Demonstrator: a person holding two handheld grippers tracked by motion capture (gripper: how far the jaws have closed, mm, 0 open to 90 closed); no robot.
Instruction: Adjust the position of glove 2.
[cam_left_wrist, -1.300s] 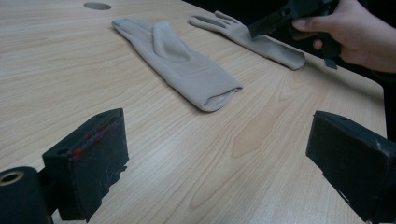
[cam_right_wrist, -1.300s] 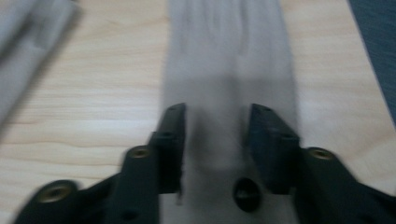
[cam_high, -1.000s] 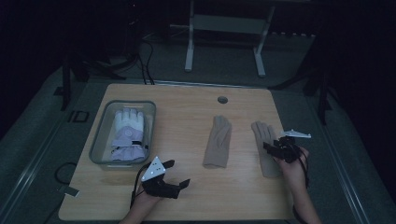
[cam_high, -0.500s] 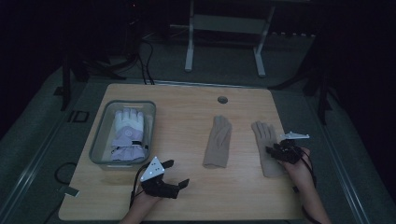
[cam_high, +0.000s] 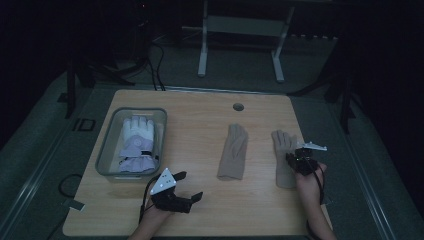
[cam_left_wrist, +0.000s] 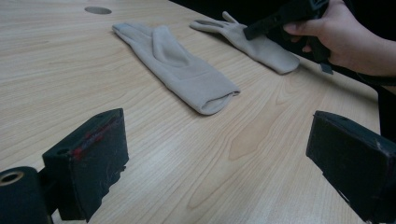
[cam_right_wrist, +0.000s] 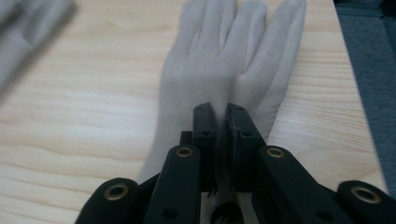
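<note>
Near the bench's (cam_high: 200, 115) right edge, the right gripper (cam_right_wrist: 223, 122) pinches a soft, limp beige glove (cam_right_wrist: 219, 70) mid-palm; it will likely droop. The left gripper's (cam_high: 186, 186) fingers (cam_left_wrist: 88, 163) gape wide.

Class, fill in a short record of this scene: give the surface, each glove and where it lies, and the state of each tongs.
surface: wooden table
bin: holds white glove
middle glove: flat, untouched
right glove: fabric pinched by right tongs
left tongs: open, holding nothing, above the table's near edge
</note>
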